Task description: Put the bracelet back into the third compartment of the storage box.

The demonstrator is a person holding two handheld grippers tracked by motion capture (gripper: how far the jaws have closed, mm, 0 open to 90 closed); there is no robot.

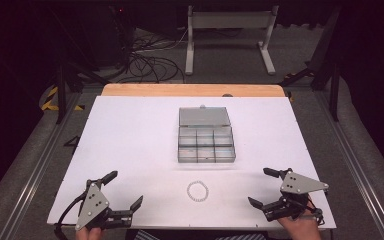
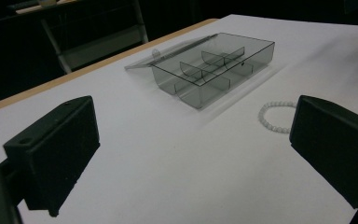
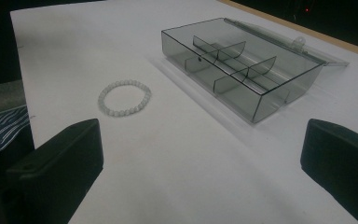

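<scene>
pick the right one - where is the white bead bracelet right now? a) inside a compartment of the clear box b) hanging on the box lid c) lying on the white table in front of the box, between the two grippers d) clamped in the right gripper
c: the bead bracelet lies flat on the white table, apart from the open clear box, with the left gripper and right gripper both open and empty at either side.

I see a white bench point(image 1: 130, 150) with a pale wood strip along its far edge. The box point(image 1: 206, 141) is smoky grey, see-through plastic, dividers the same tint. The bracelet point(image 1: 197, 191) is a ring of milky white beads. My left claw point(image 1: 125, 192) and right claw point(image 1: 260, 187) are black, each topped by a grey plate. Blue-and-white striped cloth point(image 3: 2, 128) shows at the near edge.
</scene>
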